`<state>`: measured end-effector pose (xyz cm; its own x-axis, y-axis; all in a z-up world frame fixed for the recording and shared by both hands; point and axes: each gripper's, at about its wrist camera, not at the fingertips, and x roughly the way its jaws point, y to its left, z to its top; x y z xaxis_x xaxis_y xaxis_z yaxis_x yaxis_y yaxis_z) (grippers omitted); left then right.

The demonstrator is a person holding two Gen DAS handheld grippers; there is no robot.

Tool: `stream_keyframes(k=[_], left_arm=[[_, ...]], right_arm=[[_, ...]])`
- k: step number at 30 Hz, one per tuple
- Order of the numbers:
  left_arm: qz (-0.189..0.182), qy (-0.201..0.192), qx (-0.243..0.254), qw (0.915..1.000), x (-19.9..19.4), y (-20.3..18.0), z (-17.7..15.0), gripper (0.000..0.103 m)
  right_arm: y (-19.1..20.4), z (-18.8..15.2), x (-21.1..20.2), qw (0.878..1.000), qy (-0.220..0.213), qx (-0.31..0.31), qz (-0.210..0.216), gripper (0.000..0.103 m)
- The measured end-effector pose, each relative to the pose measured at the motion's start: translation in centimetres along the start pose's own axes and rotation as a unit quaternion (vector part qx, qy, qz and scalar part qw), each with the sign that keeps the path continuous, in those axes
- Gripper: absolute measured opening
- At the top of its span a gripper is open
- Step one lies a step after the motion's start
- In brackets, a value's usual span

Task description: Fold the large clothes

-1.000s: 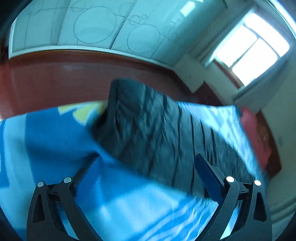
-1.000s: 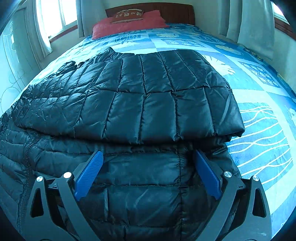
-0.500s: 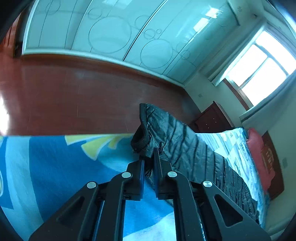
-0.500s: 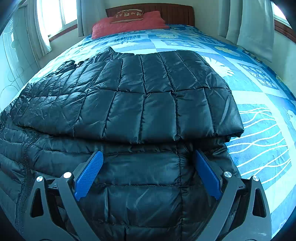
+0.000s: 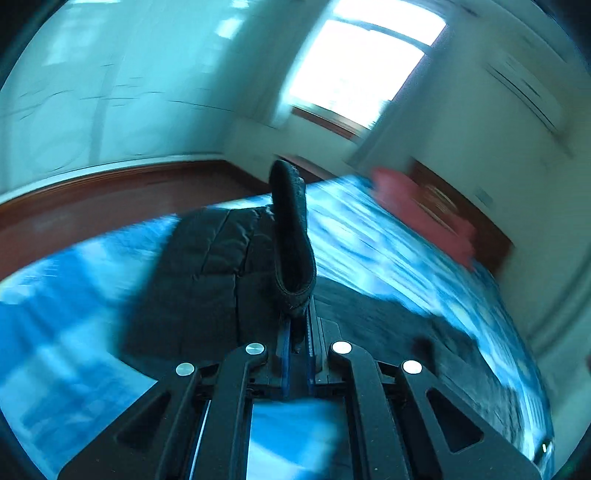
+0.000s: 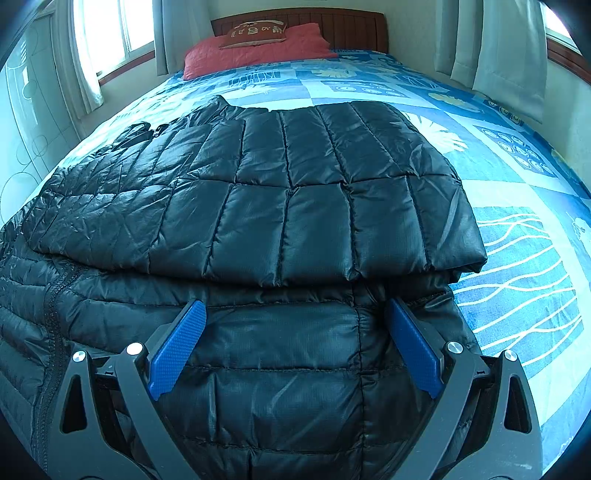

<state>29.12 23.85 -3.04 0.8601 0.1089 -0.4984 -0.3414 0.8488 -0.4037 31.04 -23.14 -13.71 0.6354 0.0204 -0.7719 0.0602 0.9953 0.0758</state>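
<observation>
A black quilted puffer jacket point(image 6: 295, 206) lies partly folded on the blue patterned bed point(image 6: 517, 258). My right gripper point(image 6: 295, 314) hovers open just above the jacket's near edge, its blue pads point(image 6: 177, 347) wide apart and gripping nothing. In the blurred left wrist view, my left gripper point(image 5: 296, 325) is shut on an edge of the jacket. That narrow black strip point(image 5: 291, 236) stands up from the closed pads, lifted above the rest of the jacket point(image 5: 207, 273) on the bed.
A red pillow point(image 6: 255, 48) and a wooden headboard point(image 6: 351, 29) are at the bed's far end. Curtains point(image 6: 491, 51) hang on the right, a window point(image 6: 107, 37) on the left. Red-brown floor point(image 5: 92, 206) and a pale wardrobe point(image 5: 110, 92) lie beyond the bed's left side.
My left gripper went from wide open to shut on the jacket's edge, then swung round and upward, carrying that edge with it. The right gripper stayed still and open.
</observation>
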Motion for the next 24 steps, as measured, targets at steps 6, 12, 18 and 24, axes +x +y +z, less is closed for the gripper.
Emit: stream_keyframes(k=[6,12,18,24], left_arm=[[-0.072,0.051,0.084,0.9926,3.1,-13.4,-4.3,0.006],[-0.124,0.098,0.143,0.9772,5.5,-24.6,-10.3,0.006],[-0.13,0.161,0.195,0.9586,8.2,-29.6,-16.9,0.006],[-0.133,0.178,0.238,0.9453,8.0,-31.2,-19.5,0.055]], right_arm=[[-0.1,0.1,-0.1,1.0,-0.003,0.005,0.006,0.097],[-0.4,0.1,-0.1,1.0,-0.007,0.012,0.015,0.097],[-0.9,0.1,-0.1,0.999,-0.011,0.022,0.028,0.097],[-1.0,0.1,-0.1,0.999,-0.013,0.027,0.034,0.097]])
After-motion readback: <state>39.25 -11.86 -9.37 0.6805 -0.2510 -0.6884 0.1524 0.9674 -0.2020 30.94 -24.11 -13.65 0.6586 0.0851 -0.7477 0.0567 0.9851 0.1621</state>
